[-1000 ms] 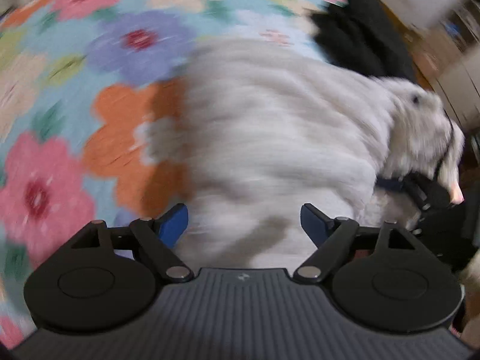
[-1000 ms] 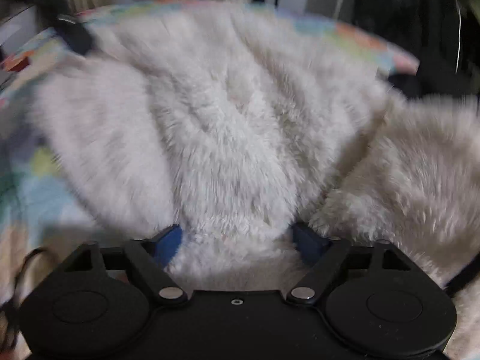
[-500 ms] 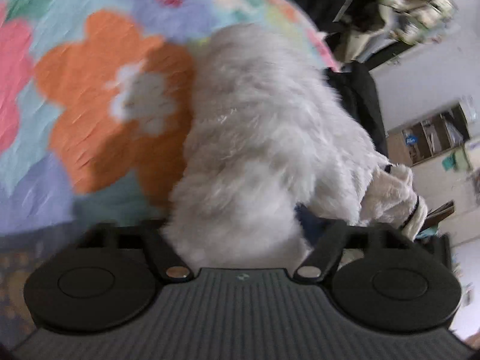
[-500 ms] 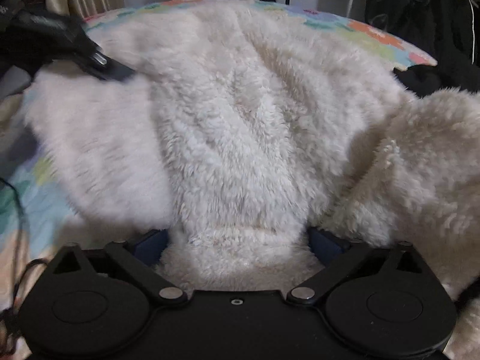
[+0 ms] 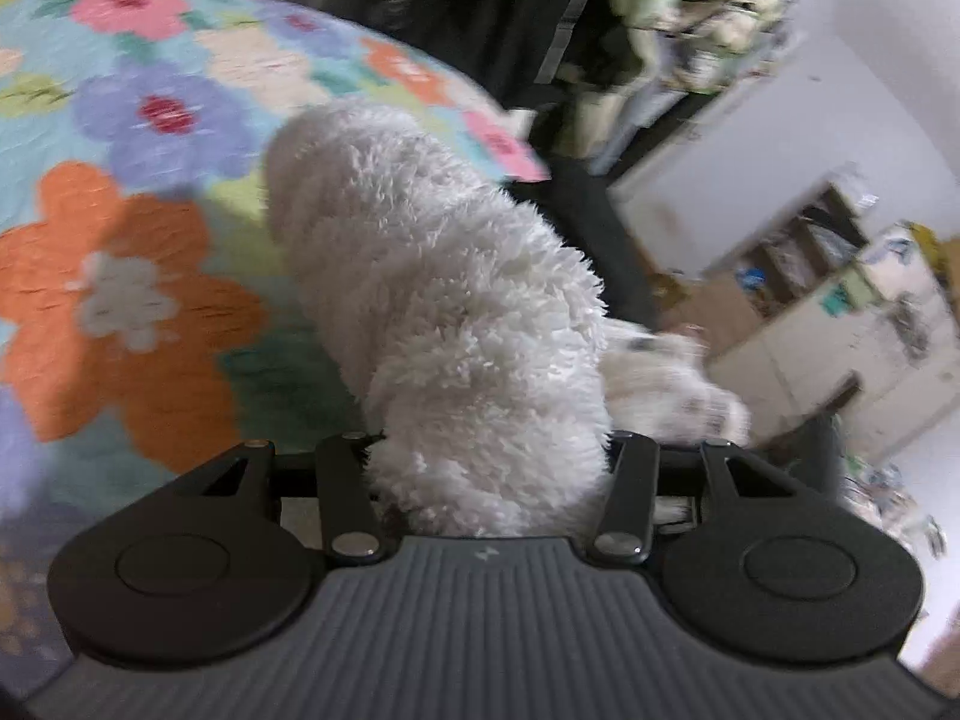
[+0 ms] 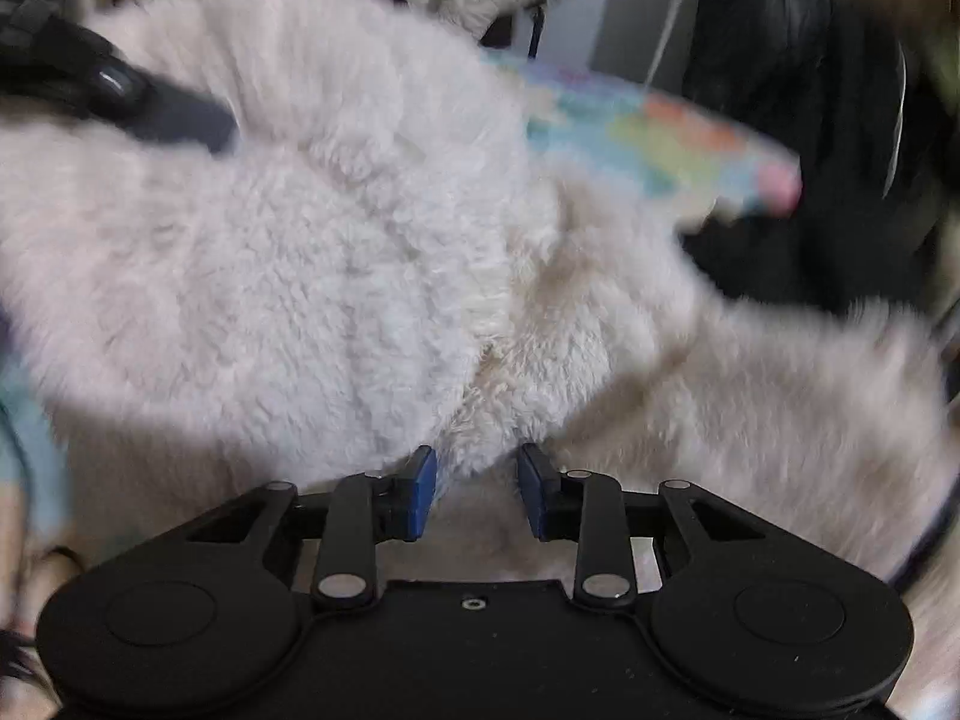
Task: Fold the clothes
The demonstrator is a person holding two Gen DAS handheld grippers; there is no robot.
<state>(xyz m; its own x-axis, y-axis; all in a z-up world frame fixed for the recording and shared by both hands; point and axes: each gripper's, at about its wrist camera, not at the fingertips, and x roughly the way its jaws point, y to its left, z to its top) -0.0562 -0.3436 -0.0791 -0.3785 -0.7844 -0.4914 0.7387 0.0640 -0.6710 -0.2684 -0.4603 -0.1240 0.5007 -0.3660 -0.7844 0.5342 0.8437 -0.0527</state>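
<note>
A white fleece garment (image 5: 444, 312) lies bunched on a bed covered by a floral quilt (image 5: 120, 276), with a thick roll of the pile running from the quilt's orange flower back into the left gripper (image 5: 489, 480). The fleece fills the space between that gripper's two black linkage arms and hides its fingertips, so the gripper appears to be clamped on the fleece, though the pads themselves cannot be seen.

In the right wrist view, the same garment (image 6: 336, 276) spreads across nearly the whole frame, heaped in two lobes with a crease between them. The right gripper (image 6: 477, 489) meets the fleece at the near end of that crease; its blue pads (image 6: 420, 489) stand a narrow gap apart, with a tuft of pile between them. The left gripper (image 6: 120, 96) shows as a dark blurred shape at the garment's far left edge, against the fleece.

Beyond the garment, the quilt's (image 6: 660, 138) far corner is visible, with dark clothing (image 6: 810, 120) hanging behind it. Off the quilt's right edge in the left wrist view, blurred shelving (image 5: 798, 264) stands against a white wall.
</note>
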